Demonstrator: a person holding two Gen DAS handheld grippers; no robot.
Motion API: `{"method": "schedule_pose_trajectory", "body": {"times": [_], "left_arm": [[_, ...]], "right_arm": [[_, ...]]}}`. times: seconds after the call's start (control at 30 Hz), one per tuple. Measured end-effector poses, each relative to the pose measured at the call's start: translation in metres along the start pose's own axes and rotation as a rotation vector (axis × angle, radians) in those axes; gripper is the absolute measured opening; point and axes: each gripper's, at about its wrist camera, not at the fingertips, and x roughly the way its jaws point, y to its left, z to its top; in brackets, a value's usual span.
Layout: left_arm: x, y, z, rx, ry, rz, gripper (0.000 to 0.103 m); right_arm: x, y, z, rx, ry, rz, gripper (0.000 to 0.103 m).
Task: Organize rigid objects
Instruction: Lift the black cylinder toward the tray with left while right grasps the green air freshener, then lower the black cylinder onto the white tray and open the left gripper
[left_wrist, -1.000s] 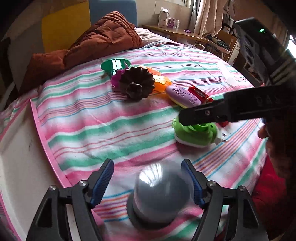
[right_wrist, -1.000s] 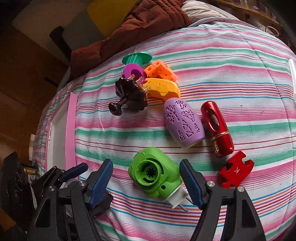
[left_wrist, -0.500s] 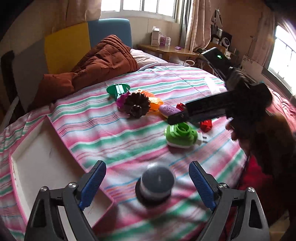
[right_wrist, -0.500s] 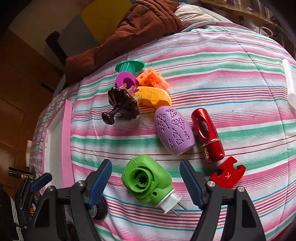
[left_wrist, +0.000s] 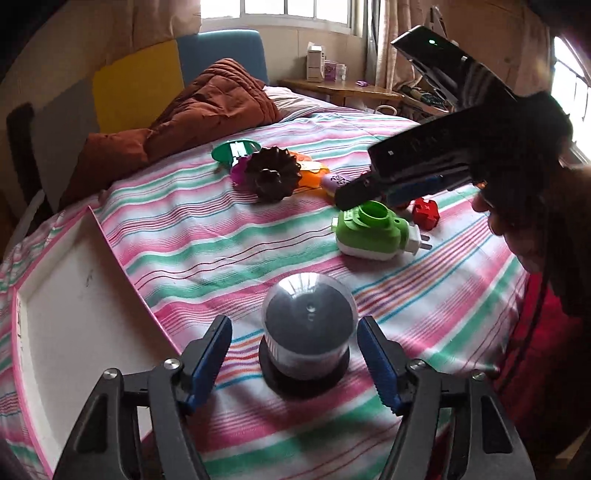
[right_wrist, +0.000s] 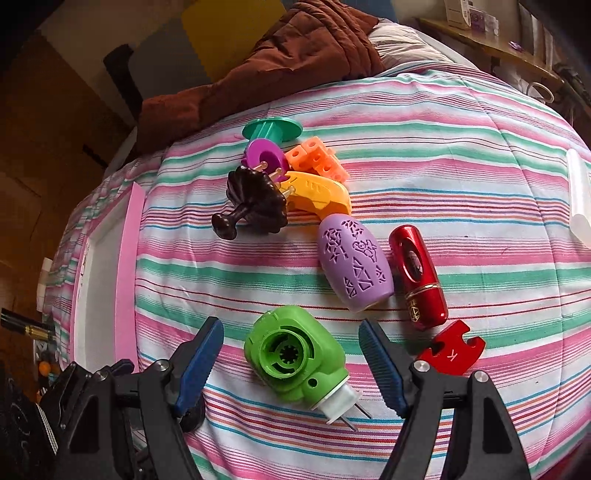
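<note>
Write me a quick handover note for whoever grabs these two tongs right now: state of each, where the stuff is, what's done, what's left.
Left tongs: open, jaws just been closing around the grey dome, pads not on it.
Right tongs: open, over the green plug-in, not touching.
White tray: at the bed's left edge, nothing in the part that shows.
On the striped blanket: purple egg, red tube, red clip, dark brown knob, and a cluster behind it.
Done: nothing sorted. Left: everything.

— Can we read any lettering here?
— Only one: a white "K" on the flat red clip (right_wrist: 451, 353). The gold emblem on the red tube (right_wrist: 417, 275) is too small for us.
</note>
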Motion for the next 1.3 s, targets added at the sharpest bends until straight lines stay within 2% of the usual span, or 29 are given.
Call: {"method": "schedule_pose_trajectory", "body": {"times": [0.03, 0.07, 0.1, 0.23, 0.3, 0.5, 0.57, 0.67, 0.8, 0.93, 1.1, 1.3], "left_arm": [[0.004, 0.0, 0.0, 0.002, 0.005, -0.006, 0.057], [0.009, 0.0, 0.0, 0.004, 0.022, -0.026, 0.046], [0.011, 0.0, -0.002, 0.0, 0.03, -0.028, 0.044], [0.006, 0.003, -0.003, -0.036, 0.021, -0.057, 0.044], [-0.001, 0.005, -0.001, -0.061, 0.019, -0.081, 0.044], [-0.04, 0.033, 0.009, -0.173, -0.026, -0.123, 0.044], [-0.05, 0.054, 0.01, -0.227, -0.033, -0.097, 0.044], [-0.063, 0.098, 0.008, -0.335, -0.033, -0.049, 0.044], [-0.07, 0.157, 0.002, -0.403, -0.026, 0.1, 0.044], [-0.059, 0.215, -0.002, -0.492, 0.001, 0.166, 0.044], [-0.034, 0.264, 0.005, -0.551, 0.026, 0.218, 0.044], [-0.005, 0.288, 0.015, -0.513, 0.051, 0.304, 0.045]], "right_arm": [[0.002, 0.002, 0.0, -0.017, 0.005, -0.02, 0.079], [0.003, 0.004, -0.001, -0.033, 0.009, -0.038, 0.079], [0.005, 0.006, -0.002, -0.051, 0.017, -0.05, 0.079], [0.017, 0.013, -0.007, -0.112, 0.063, -0.081, 0.079], [0.025, 0.017, -0.009, -0.148, 0.086, -0.124, 0.064], [0.028, 0.021, -0.013, -0.186, 0.077, -0.157, 0.065], [0.033, 0.016, -0.013, -0.151, 0.114, -0.136, 0.064], [0.032, 0.017, -0.013, -0.16, 0.11, -0.153, 0.064], [0.029, 0.018, -0.012, -0.164, 0.104, -0.164, 0.064], [0.028, 0.018, -0.009, -0.176, 0.104, -0.183, 0.064], [0.024, 0.016, -0.005, -0.176, 0.095, -0.192, 0.064], [0.02, 0.012, 0.0, -0.182, 0.081, -0.216, 0.064]]}}
